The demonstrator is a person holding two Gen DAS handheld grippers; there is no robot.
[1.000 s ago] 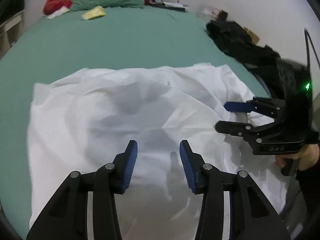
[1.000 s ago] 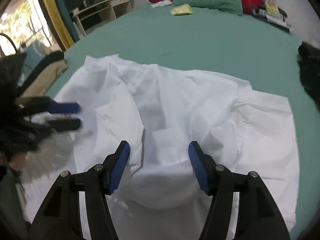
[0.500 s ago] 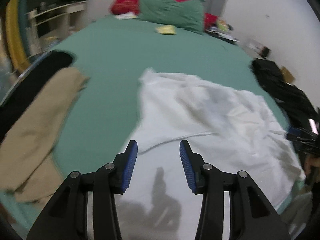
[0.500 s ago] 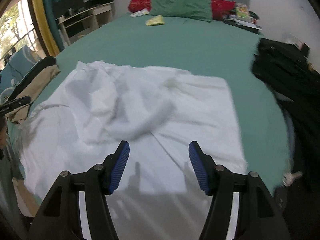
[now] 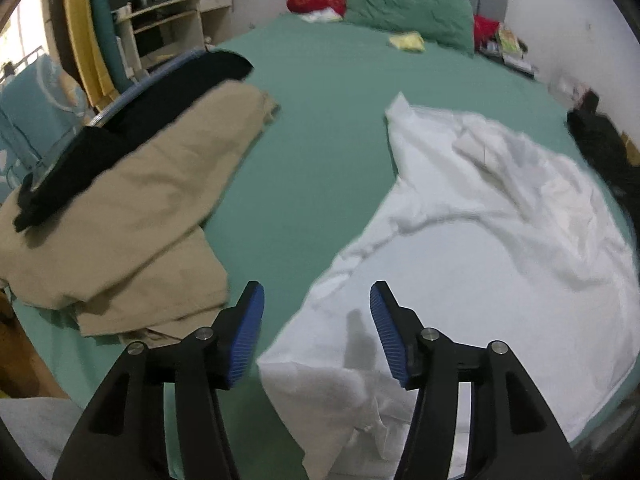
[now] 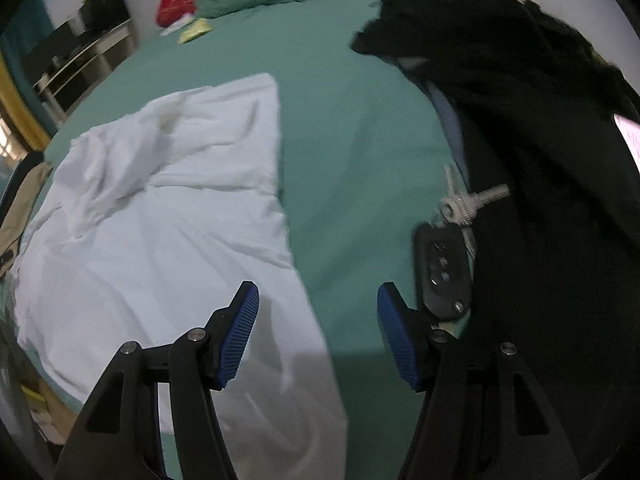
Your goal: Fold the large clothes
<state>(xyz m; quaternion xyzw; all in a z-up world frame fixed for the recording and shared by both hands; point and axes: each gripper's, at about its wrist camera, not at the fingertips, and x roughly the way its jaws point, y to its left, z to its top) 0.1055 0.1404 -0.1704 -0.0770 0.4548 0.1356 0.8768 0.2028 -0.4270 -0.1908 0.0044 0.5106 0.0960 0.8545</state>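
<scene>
A large white garment (image 5: pixel 480 248) lies crumpled and spread on the green bed (image 5: pixel 328 120). In the left wrist view my left gripper (image 5: pixel 316 320) hovers over the garment's near left edge; its jaws are opening and nothing is between the blue pads. The right wrist view shows the same white garment (image 6: pixel 160 220) from its other side. My right gripper (image 6: pixel 318 320) stands open above the garment's right edge and bare green sheet (image 6: pixel 360 160), gripping nothing.
Folded tan trousers (image 5: pixel 132 216) with a black garment (image 5: pixel 132 120) on top lie at the bed's left edge. A heap of black clothes (image 6: pixel 540 140), a car key fob (image 6: pixel 442 272) and keys (image 6: pixel 464 204) lie on the right. Pillows (image 5: pixel 404 12) are at the head.
Both grippers swung apart over the garment: the left view now takes in the tan trousers, the right view the black heap and keys. The left jaws have widened.
</scene>
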